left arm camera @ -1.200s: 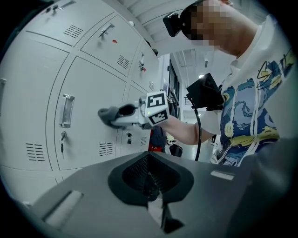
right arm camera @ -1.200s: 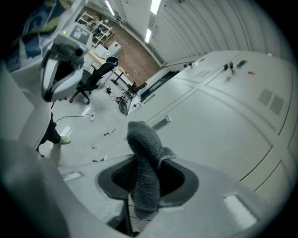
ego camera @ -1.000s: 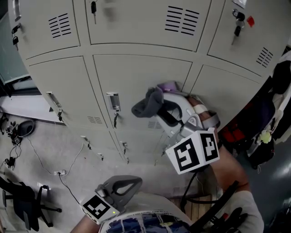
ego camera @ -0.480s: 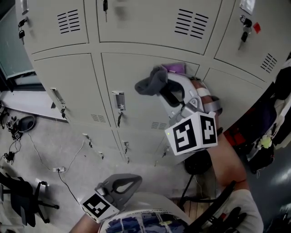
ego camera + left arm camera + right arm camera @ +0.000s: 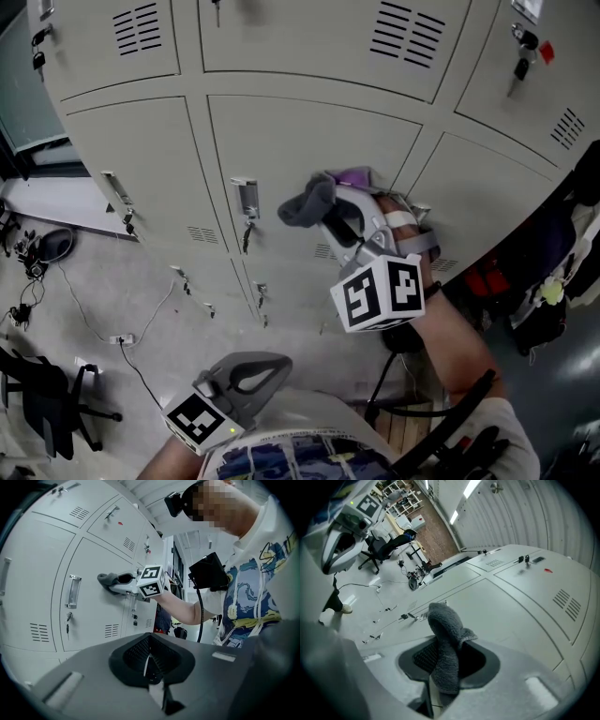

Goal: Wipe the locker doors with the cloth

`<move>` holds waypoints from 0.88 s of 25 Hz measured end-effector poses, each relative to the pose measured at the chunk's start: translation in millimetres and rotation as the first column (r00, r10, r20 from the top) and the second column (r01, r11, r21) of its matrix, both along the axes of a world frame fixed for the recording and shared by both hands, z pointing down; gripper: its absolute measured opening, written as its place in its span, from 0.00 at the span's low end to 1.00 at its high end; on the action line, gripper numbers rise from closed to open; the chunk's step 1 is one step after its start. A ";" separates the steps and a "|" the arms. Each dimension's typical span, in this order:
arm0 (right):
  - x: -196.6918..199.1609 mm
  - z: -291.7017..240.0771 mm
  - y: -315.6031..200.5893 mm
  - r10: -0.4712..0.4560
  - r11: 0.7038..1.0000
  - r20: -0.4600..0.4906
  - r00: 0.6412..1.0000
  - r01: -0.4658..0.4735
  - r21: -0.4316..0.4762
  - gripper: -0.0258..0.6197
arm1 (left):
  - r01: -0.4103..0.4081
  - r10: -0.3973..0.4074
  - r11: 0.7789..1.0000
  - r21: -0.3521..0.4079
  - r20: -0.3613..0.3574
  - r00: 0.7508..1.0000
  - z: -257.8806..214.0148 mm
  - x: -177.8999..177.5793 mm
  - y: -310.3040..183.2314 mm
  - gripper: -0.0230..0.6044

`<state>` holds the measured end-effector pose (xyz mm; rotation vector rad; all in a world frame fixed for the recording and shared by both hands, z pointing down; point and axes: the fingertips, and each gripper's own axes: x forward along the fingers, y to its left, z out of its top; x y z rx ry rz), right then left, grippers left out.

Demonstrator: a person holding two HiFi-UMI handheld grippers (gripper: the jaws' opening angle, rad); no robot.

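A grey cloth (image 5: 307, 204) is clamped in my right gripper (image 5: 319, 208), which is shut on it and holds it against the middle locker door (image 5: 281, 141), right of that door's handle (image 5: 246, 200). In the right gripper view the cloth (image 5: 445, 639) sticks up out of the jaws of the right gripper (image 5: 447, 656), with the pale door (image 5: 501, 602) just beyond. My left gripper (image 5: 246, 373) hangs low near the person's body, shut and holding nothing. The left gripper view shows the left gripper (image 5: 149, 660) with its jaws together, and the cloth (image 5: 108, 579) far off on the door.
Rows of grey lockers fill the view, with vents (image 5: 403, 33), handles and keys (image 5: 520, 66). Cables (image 5: 122, 352) and an office chair (image 5: 47, 412) are on the floor at left. Dark clothing and bags (image 5: 553, 281) hang at right. Something purple (image 5: 354, 176) shows behind the right gripper.
The right gripper carried the cloth up the middle door, then back down to about the handle's height. The left gripper stayed put.
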<state>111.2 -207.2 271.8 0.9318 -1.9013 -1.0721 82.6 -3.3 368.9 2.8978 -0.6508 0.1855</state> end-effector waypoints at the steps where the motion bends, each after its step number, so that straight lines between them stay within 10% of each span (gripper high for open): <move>1: 0.2 9.2 -0.3 0.001 1.000 -0.002 1.000 -0.001 -0.013 0.21 | -0.001 0.001 1.000 -0.001 0.001 1.000 0.3 0.5 -0.2 0.04; 22: -0.5 178.5 -6.0 0.013 0.962 -0.040 0.999 -0.024 -0.272 0.21 | 0.010 -0.009 1.000 -0.015 0.013 1.000 3.9 -0.9 9.7 0.04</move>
